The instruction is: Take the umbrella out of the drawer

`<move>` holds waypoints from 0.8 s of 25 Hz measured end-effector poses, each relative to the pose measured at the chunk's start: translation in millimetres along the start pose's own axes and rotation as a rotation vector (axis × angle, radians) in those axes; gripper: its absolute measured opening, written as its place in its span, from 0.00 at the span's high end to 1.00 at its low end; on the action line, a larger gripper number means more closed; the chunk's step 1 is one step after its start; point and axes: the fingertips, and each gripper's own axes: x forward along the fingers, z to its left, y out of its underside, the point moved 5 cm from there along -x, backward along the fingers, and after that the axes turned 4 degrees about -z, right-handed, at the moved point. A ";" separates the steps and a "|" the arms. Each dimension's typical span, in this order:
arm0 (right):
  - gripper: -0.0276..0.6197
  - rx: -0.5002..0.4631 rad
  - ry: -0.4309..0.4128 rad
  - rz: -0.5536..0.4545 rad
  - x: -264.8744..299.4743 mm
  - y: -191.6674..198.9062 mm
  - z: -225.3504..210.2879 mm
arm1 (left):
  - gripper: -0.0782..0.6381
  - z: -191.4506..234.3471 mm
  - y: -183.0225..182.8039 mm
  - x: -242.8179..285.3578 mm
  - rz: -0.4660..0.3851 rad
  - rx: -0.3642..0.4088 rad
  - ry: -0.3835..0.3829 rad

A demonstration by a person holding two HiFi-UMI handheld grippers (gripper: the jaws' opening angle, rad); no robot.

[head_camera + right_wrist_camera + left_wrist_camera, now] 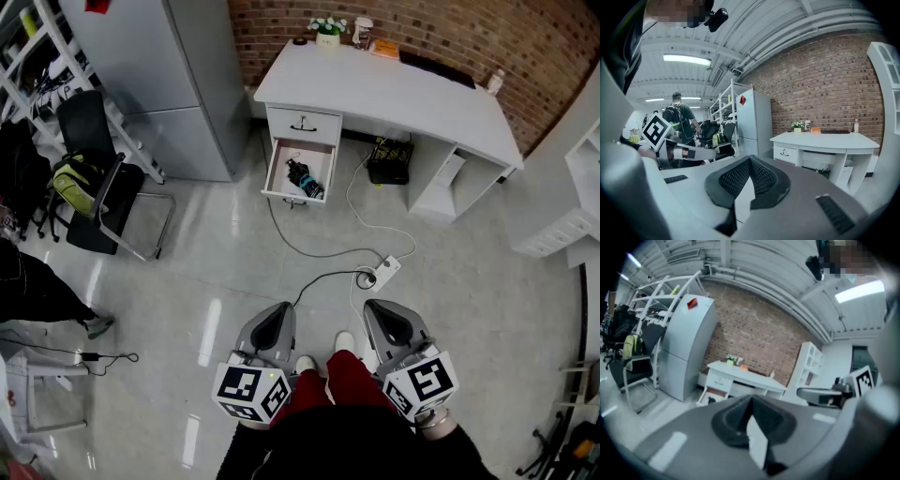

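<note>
Nearest the camera, dark red trousers [328, 380] and white shoes are seen between two grey hand-held grippers with black-and-white marker cubes. The left gripper [277, 314] is shown in its own view with its black ribbed pads pressed together and nothing between them; the right gripper [382, 314] is likewise closed and empty, its pads meeting in a narrow V. Both are held well short of the white desk [394, 89] that stands against the red brick wall [450, 28]. Under the desk's left end, the lower white drawer [279, 169] is pulled open, and the small folded umbrella [305, 178] lies inside it. The umbrella is seen as a short, dark, compact bundle with bluish-teal patches, lying roughly along the drawer's length; finer detail cannot be made out. A white power strip [385, 273] with trailing cables lies on the pale glossy floor [234, 272] between the grippers and the desk. A tall grey cabinet [178, 75] is placed left of the desk, and a black chair [108, 187] carrying a yellow-green backpack [73, 180] is set further left.
</note>
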 end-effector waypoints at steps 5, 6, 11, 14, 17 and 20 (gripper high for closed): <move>0.96 0.051 -0.014 -0.025 1.4 -7.6 -22.8 | 0.89 -10.1 -10.0 17.7 0.000 0.029 -0.008; 0.96 0.064 -0.023 -0.026 2.6 -7.7 -28.1 | 0.89 -11.2 -11.4 22.0 -0.001 0.030 -0.014; 0.96 0.081 -0.002 -0.015 11.9 -9.8 -68.8 | 0.89 -13.5 -21.5 47.3 -0.012 0.032 -0.046; 0.96 0.075 0.023 -0.017 16.7 -16.3 -98.3 | 0.89 -13.5 -29.8 65.0 -0.027 0.040 -0.074; 0.96 0.066 0.031 -0.013 17.3 -19.4 -125.4 | 0.89 -12.4 -38.2 80.4 -0.050 0.028 -0.111; 0.96 0.064 0.053 -0.008 15.1 -20.9 -148.1 | 0.89 -10.9 -47.5 92.2 -0.080 0.013 -0.155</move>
